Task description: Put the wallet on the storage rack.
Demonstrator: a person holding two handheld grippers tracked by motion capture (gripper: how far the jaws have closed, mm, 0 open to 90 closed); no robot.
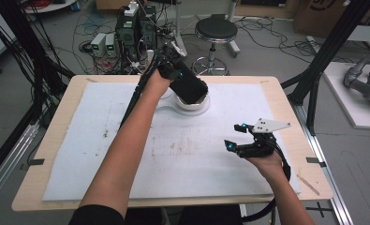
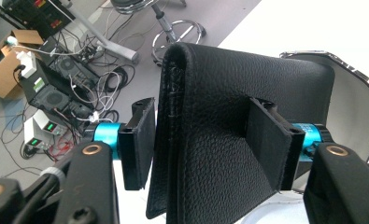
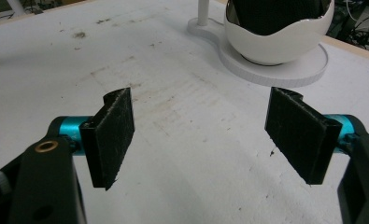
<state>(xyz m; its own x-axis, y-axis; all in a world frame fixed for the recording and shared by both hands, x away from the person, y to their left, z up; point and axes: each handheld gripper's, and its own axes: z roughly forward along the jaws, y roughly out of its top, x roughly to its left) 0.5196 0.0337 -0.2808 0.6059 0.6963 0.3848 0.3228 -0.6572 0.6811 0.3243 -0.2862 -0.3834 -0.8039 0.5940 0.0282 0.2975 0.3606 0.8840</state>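
White padding (image 1: 173, 159) covers the wooden surface (image 1: 56, 136), stained with brown marks near the middle. At the far centre of the padding stands a white egg-shaped holder (image 1: 192, 102) on a flat round base. A black leather wallet (image 1: 188, 85) sits tilted in the holder's opening, its lower end inside the bowl and its folded spine uppermost. The left gripper (image 2: 205, 135) reaches over the wallet at the far edge; its jaws stand part open with the wallet between them. In the left gripper view a narrow gap shows between the left pad and the leather, and the right pad lies against or just beside the cover. The right gripper (image 3: 205, 135) hovers low over bare padding at the near right, well apart from the holder, jaws wide with nothing between them.
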